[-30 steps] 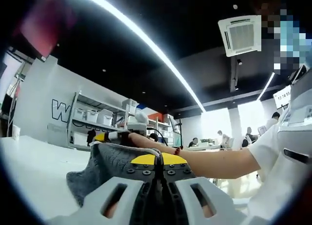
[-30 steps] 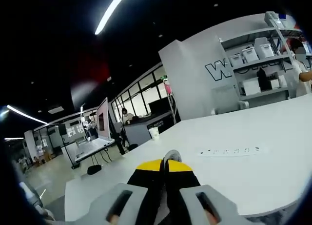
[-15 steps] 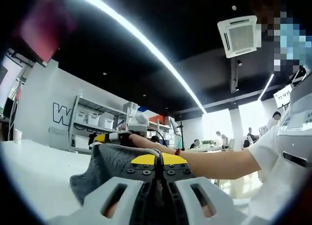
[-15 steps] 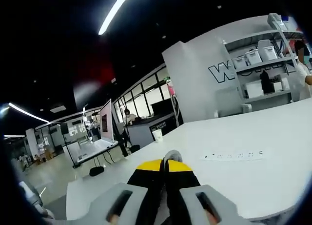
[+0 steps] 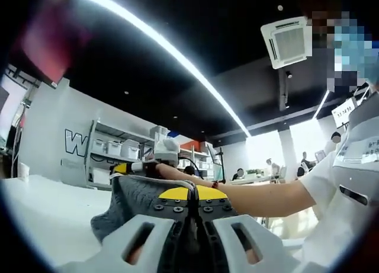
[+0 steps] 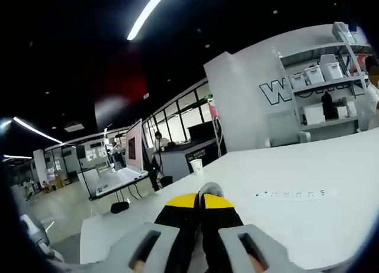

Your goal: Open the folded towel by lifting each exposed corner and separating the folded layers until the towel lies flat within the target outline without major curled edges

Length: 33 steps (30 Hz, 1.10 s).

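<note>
Wall (image 6: 249,101) lettering behind the shelving: a large "W", remainder cut off in both views. White table (image 6: 278,219) carries a printed row of small marks (image 6: 293,194), too small to read. Grey towel (image 5: 133,202) hangs bunched above the table, held up at two points. Left gripper (image 5: 190,193): jaws pressed together on a towel edge. Right gripper (image 6: 200,199): jaws closed, pinching a small grey towel tip (image 6: 208,189). Person's forearm (image 5: 260,197) extends level toward the towel's far side.
</note>
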### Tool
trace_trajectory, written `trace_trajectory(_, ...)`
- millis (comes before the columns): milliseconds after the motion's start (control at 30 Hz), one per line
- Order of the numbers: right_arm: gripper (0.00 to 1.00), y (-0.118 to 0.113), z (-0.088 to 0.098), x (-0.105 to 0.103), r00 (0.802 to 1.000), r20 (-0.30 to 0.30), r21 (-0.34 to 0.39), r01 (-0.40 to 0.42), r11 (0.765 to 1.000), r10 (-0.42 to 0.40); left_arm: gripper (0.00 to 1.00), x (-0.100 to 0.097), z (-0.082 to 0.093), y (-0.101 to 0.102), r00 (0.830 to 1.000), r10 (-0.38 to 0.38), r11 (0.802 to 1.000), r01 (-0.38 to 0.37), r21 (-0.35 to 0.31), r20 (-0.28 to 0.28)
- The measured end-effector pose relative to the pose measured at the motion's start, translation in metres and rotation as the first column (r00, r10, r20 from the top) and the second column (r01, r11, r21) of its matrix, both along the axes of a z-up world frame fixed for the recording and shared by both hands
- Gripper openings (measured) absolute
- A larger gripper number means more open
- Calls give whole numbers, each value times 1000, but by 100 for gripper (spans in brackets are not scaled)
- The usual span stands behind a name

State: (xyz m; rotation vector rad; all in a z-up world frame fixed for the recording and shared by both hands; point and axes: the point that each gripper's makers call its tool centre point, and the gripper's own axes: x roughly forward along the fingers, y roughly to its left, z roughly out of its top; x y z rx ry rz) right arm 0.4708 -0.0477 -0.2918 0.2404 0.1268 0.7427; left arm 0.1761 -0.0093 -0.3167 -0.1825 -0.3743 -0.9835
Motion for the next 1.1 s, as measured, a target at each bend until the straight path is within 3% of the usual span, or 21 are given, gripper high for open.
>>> trace_trajectory(567, 0, 23, 11, -1, 1000, 17, -14, -27, 1000, 27, 0, 1, 13, 23, 1000, 18, 1000, -18, -6, 18)
trace_trajectory(1100, 0, 35, 24, -9, 998, 36, 5, -46, 999, 46, 0, -3, 19, 28, 1000, 13, 1000, -13, -7, 26)
